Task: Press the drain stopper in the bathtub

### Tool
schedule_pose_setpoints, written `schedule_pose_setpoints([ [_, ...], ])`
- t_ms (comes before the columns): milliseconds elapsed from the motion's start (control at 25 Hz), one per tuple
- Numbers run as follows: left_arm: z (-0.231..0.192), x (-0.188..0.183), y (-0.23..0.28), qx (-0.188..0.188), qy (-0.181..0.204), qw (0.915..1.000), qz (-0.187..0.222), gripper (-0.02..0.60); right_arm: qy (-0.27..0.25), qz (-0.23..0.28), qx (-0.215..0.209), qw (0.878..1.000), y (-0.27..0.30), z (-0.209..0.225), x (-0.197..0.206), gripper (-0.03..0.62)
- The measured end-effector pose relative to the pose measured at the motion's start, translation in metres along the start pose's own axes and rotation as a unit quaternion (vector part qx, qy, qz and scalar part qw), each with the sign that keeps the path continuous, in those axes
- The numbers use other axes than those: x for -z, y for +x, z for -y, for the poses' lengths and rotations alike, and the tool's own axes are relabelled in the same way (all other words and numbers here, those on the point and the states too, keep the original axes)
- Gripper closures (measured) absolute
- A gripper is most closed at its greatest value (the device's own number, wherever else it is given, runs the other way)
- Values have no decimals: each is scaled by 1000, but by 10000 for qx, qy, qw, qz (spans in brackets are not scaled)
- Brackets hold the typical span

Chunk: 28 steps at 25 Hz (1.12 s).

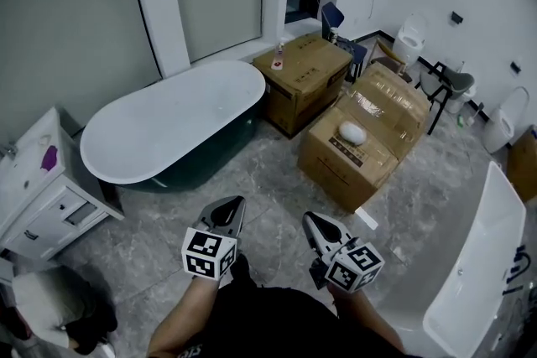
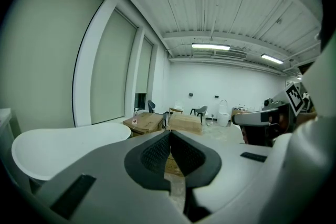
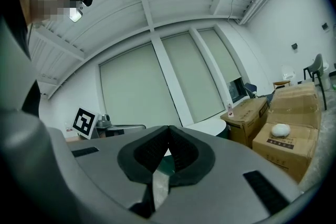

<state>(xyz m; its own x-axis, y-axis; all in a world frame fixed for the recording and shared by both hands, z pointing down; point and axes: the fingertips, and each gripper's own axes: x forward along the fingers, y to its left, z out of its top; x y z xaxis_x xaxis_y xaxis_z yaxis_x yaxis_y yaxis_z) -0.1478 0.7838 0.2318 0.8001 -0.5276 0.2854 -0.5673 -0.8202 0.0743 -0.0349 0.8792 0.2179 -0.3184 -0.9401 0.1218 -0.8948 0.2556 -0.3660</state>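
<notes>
The white bathtub [image 1: 176, 117] stands on the grey floor [image 1: 268, 172] by the window wall, well ahead of both grippers; its drain stopper is too small to make out. The left gripper [image 1: 237, 202] and right gripper [image 1: 309, 217] are held low, side by side, each with jaws closed together on nothing. Cardboard boxes [image 1: 361, 138] sit right of the tub.

The bathtub [image 1: 168, 126] looks glossy and smooth, the boxes [image 1: 306, 78] matt cardboard, the floor [image 1: 270, 173] polished stone.
</notes>
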Motion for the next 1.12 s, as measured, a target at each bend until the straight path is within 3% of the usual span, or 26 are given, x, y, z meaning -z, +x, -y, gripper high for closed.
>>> schedule_pose_setpoints([
  [360,-159,-13,54,-205,-155,9996,-126,566,-168,-469,-531,9973,188,-11,-19,580],
  [600,-232,1,74,-389,-330,9982,-316,566,-152,-652,-763,9948,252,-17,-12,579],
  [840,-260,12,105,-473,-474,9956,-653,566,362,-641,-400,9965,280,45,-15,580],
  [1120,-312,4,195,-824,-634,9908,-867,566,597,-846,-783,9915,364,123,-28,579],
])
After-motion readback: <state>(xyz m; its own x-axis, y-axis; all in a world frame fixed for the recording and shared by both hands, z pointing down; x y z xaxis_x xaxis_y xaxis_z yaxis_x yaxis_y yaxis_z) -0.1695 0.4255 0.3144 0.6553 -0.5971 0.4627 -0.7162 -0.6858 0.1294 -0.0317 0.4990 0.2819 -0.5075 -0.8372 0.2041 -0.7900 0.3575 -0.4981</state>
